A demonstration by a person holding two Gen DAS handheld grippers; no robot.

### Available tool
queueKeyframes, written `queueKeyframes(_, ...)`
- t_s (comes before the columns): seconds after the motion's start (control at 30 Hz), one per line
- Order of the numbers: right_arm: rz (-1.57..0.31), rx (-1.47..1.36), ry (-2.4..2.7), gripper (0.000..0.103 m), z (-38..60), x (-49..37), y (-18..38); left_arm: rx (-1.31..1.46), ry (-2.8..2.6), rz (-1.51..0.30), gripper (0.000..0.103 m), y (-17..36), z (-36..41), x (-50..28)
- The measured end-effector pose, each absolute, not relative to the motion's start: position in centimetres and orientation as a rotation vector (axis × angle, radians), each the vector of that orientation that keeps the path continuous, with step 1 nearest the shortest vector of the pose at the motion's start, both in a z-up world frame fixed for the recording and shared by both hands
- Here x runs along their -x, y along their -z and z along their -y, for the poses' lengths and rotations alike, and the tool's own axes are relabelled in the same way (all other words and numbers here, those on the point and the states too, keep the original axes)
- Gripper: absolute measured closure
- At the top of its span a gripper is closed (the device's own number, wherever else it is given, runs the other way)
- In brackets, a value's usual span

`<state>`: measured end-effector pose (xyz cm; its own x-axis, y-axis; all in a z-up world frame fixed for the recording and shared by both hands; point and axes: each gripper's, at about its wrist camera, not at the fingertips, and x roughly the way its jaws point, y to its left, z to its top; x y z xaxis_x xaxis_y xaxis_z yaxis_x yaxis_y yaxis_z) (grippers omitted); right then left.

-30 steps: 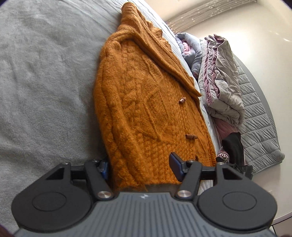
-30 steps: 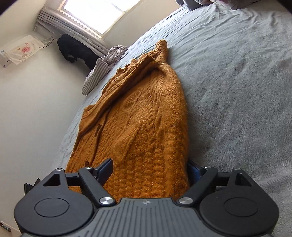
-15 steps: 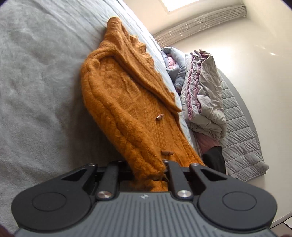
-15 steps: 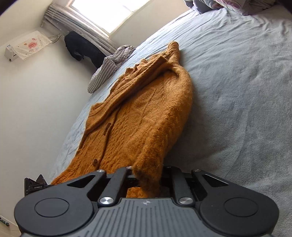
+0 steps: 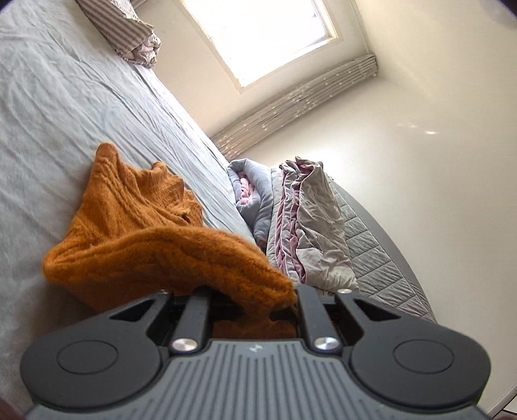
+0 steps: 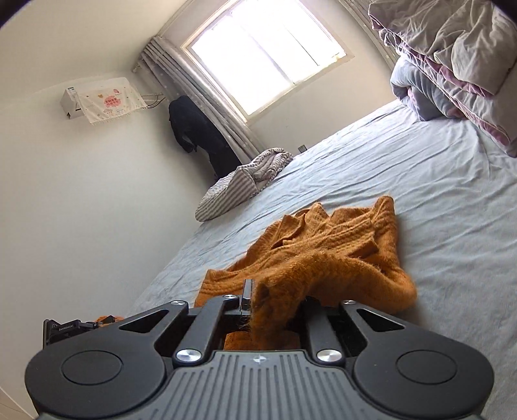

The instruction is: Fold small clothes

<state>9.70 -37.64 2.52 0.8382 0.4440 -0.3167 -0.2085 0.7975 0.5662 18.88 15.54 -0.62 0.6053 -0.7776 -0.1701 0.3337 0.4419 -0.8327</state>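
Gripping tight in the left wrist view, the left gripper (image 5: 255, 305) has its fingers clamped on the fuzzy hem of the orange cardigan (image 5: 135, 232), and that edge is lifted off the grey bedsheet (image 5: 64, 106). The raised hem arches over the rest of the knit, which lies bunched on the sheet beyond it. Past the cardigan, at the bed's edge, sits a heap of grey and pink quilts (image 5: 303, 223), with a quilted grey cover (image 5: 381, 258) beneath it. A striped pillow (image 5: 122, 26) lies far up the bed, and the window (image 5: 261, 35) glares bright above.

Over to the right wrist view: the right gripper (image 6: 274, 310) is pinched on another stretch of the same hem, orange wool squeezed between its fingers. The cardigan (image 6: 339, 245) rises from the sheet (image 6: 436, 181) to the fingers, its collar end crumpled flat further off. A striped bundle of fabric (image 6: 239, 187) rests near the bed's far corner, a dark garment (image 6: 197, 135) hangs by the curtain (image 6: 206, 97), and an air conditioner under a printed cloth (image 6: 103, 103) sits on the wall. The quilt pile (image 6: 452, 68) fills the upper right. Low on the left, the left gripper's black body (image 6: 68, 328) peeks in, a bit of orange beside it.
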Motion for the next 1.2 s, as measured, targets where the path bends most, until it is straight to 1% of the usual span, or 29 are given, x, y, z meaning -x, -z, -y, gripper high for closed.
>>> queueKeyframes(0.2, -0.415, -0.518, -0.305, 0.091, 38.4, -15.6, -3.9, 0.831, 0.64, -0.52, 0.092, -0.6, -15.2, -25.1)
queueKeyframes(0.37, -0.415, -0.51, -0.246, 0.091, 39.4, -21.0, -2.9, 0.815, 0.559, -0.523, 0.092, 0.3, -14.6, -31.2)
queueKeyframes(0.57, -0.489, -0.496, -0.175, 0.091, 39.4, -28.0, 0.3, 0.725, 0.449, -0.583, 0.092, 3.1, -12.5, -37.4)
queueKeyframes(0.7, -0.554, -0.493, -0.113, 0.091, 39.4, -31.6, 3.4, 0.709, 0.362, -0.633, 0.092, 6.5, -11.9, -40.7)
queueKeyframes(0.83, -0.614, -0.509, -0.057, 0.091, 39.7, -33.1, 6.5, 0.68, 0.318, -0.673, 0.092, 9.4, -11.5, -42.1)
queueKeyframes(0.87, -0.628, -0.492, -0.042, 0.091, 39.5, -33.1, 7.0, 0.667, 0.319, -0.679, 0.088, 9.6, -11.4, -42.1)
queueKeyframes(0.9, -0.637, -0.469, -0.029, 0.091, 39.2, -33.0, 7.2, 0.648, 0.322, -0.677, 0.088, 9.6, -11.3, -41.9)
queueKeyframes(0.93, -0.635, -0.449, -0.027, 0.091, 38.9, -32.7, 7.1, 0.627, 0.323, -0.668, 0.084, 9.3, -11.2, -41.5)
queueKeyframes(0.97, -0.633, -0.424, -0.028, 0.083, 38.6, -32.2, 6.6, 0.587, 0.32, -0.658, 0.072, 8.7, -11.1, -41.0)
queueKeyframes(1.0, -0.632, -0.39, -0.029, 0.062, 38.3, -31.9, 6.0, 0.529, 0.306, -0.642, 0.062, 7.7, -11.0, -40.3)
queueKeyframes(1.03, -0.628, -0.354, -0.024, 0.053, 38.0, -31.3, 5.4, 0.484, 0.286, -0.622, 0.04, 6.9, -10.9, -39.5)
queueKeyframes(1.07, -0.611, -0.299, -0.025, 0.039, 37.6, -30.7, 4.6, 0.444, 0.271, -0.596, 0.025, 6.0, -10.9, -38.7)
queueKeyframes(1.1, -0.59, -0.244, -0.02, 0.034, 37.2, -29.9, 3.8, 0.397, 0.265, -0.557, 0.022, 4.9, -10.9, -37.5)
queueKeyframes(1.2, -0.561, -0.113, -0.031, 0.031, 36.0, -28.3, 2.3, 0.301, 0.271, -0.533, 0.02, 3.1, -10.3, -35.4)
